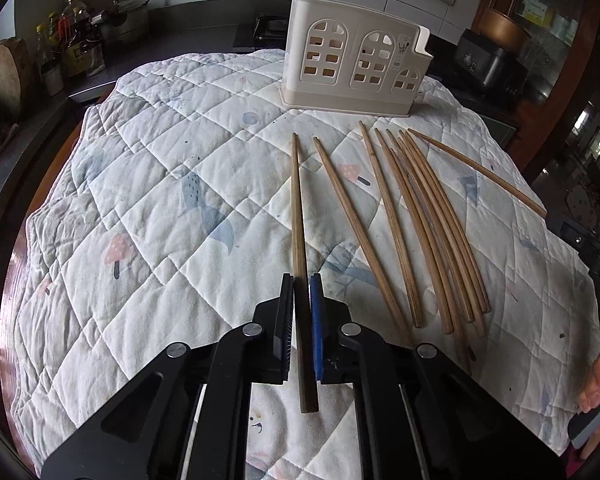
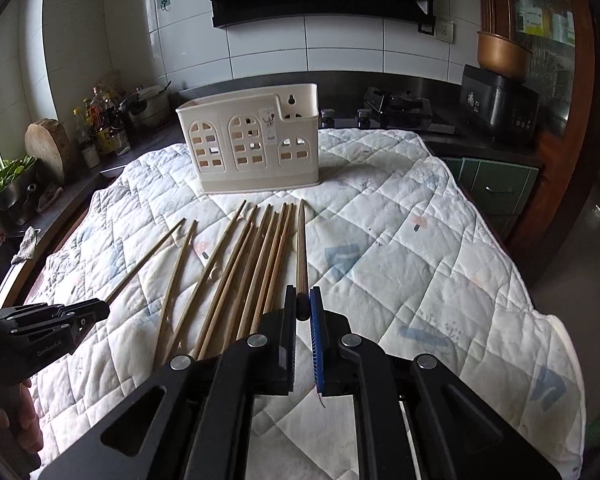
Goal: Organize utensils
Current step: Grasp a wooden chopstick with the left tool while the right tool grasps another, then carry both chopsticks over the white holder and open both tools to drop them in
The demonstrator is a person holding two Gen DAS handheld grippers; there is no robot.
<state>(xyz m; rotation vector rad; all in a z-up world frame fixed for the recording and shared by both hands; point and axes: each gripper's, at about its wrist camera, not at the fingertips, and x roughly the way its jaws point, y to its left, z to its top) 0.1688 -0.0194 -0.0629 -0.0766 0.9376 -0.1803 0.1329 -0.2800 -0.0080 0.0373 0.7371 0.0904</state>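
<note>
Our left tool [image 1: 301,280] and right tool [image 2: 302,294] each pinch a chopstick [image 1: 298,208]; next we carry them to the holder [image 1: 352,56] at twelve o'clock.

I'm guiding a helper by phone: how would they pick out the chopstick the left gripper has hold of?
Find the cream utensil holder with arched cut-outs at the far side of the quilted cloth. In front of it lies a row of wooden chopsticks. The held chopstick is the leftmost, apart from the rest, its near end between the fingers of the left gripper.
</note>
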